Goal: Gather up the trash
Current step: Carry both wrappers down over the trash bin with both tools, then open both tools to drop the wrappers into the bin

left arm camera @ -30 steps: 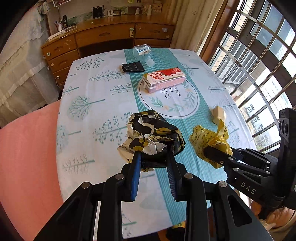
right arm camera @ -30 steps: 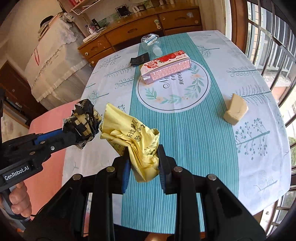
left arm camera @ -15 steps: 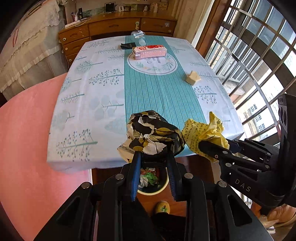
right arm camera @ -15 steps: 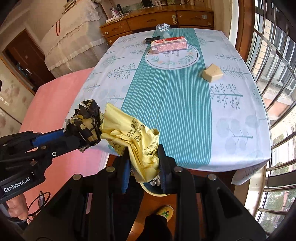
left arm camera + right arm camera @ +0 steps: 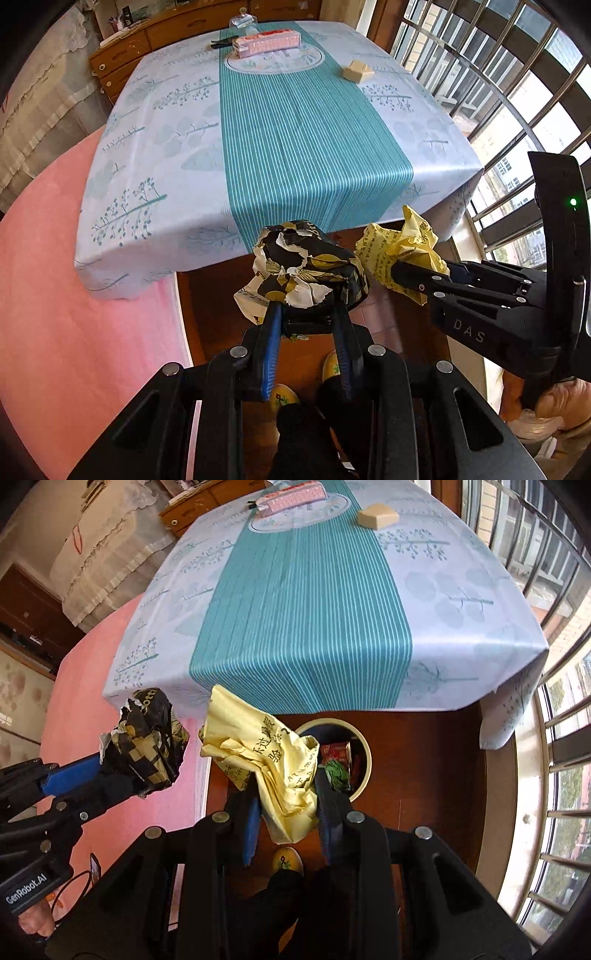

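Carrying two crumpled wrappers off the near edge of the desk (image 5: 155, 206) toward the bin (image 5: 364, 744) on the floor below. Best done by bringing each load squarely over the bin mouth before letting go, since only the right load hangs close to that opening.

Left gripper (image 5: 308, 314): jaws narrowly spread, pinching the black-and-gold wrapper (image 5: 306, 266) at its lower part. Held in the air just past the near desk edge, above brown floor; bin not visible in the left view, probably hidden behind the wrapper, so a shift to the right seems needed first.

Right gripper (image 5: 286, 797): jaws narrowly spread, pinching the yellow wrapper (image 5: 266, 753), hanging loose and partly covering the left side of the bin opening. Already some trash inside the bin, red and green.

Releasing low and one at a time advised: light, springy paper likely to drift or catch on the rim. Keeping the two grippers apart also wise, being near each other now.

Left on the far desk: a pink carton (image 5: 267, 42) and a beige lump (image 5: 357, 70), well apart from both loads.
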